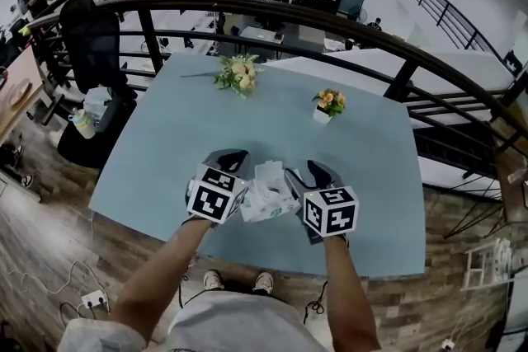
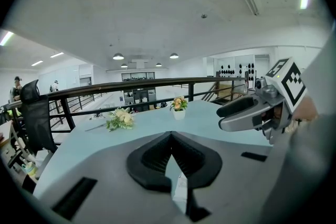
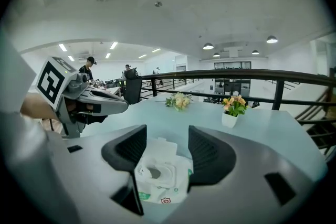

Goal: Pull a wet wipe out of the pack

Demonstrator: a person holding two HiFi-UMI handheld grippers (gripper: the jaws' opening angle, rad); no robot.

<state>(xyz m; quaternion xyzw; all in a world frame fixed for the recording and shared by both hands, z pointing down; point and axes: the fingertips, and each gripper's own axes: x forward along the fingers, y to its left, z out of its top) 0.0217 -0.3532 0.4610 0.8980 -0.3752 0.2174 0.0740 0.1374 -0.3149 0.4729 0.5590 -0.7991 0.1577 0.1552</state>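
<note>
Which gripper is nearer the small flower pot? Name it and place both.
Right. The right gripper is on the near side of the flower pot, almost in line with it. The left gripper is farther, off to the pot's left beyond the wipes pack.

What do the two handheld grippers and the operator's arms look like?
Left gripper and right gripper: grey bodies, black ribbed pads, each topped by a white cube with black square markers. Forearms unsleeved; a pale sleeve shows at the left upper arm.
</note>
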